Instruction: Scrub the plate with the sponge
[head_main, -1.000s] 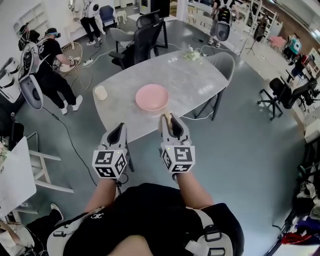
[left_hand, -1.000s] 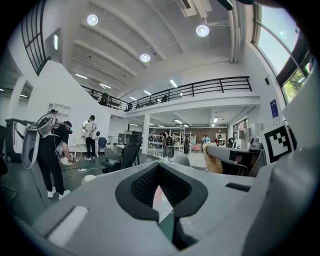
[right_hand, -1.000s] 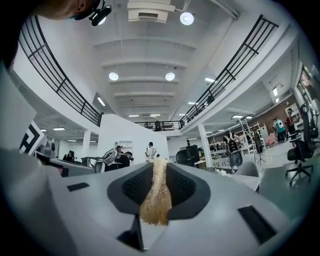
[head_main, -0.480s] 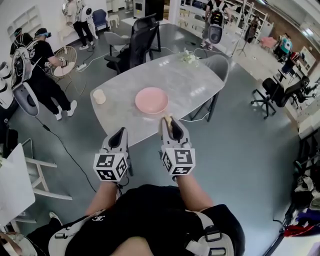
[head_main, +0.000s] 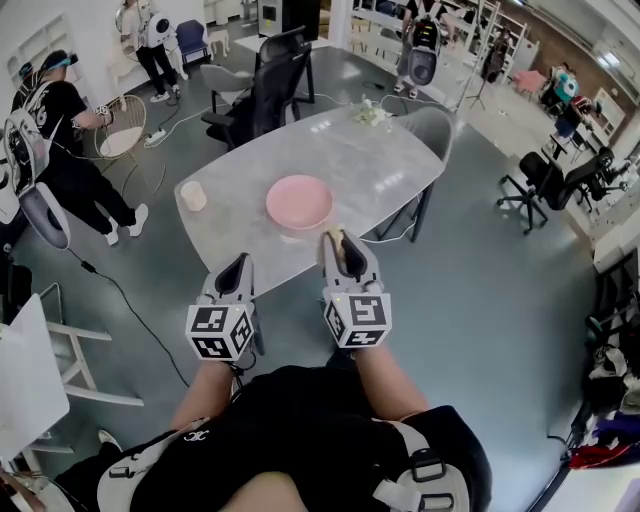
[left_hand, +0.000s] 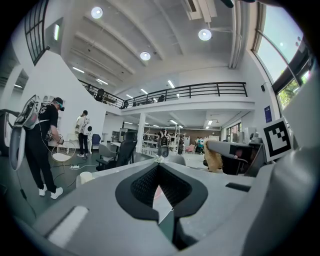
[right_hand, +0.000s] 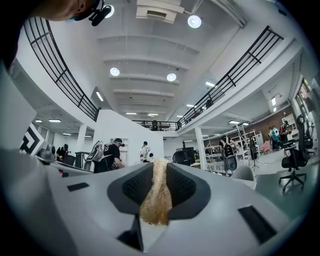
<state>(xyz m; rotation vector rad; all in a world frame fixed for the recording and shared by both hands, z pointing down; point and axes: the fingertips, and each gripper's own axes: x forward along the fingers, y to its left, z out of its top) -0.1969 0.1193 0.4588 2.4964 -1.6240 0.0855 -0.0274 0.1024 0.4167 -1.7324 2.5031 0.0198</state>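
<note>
holding the sponge ready, short of the plate
the right gripper (head_main: 338, 240) is clamped on a tan fibrous sponge (right_hand: 156, 197), which stands upright between its jaws and reaches their tips, likely so that its end meets the dish first. the left gripper (head_main: 238, 262) has its jaws pressed together on nothing, so it looks free to steady the dish. both point toward the marble table (head_main: 380, 150), where the pink plate (head_main: 299, 201) sits bare near the closest edge, well apart from either tool; a pale cup (head_main: 194, 196) stands to its left. scrubbing has not begun: the sponge must first be brought in and lowered onto the plate.
</note>
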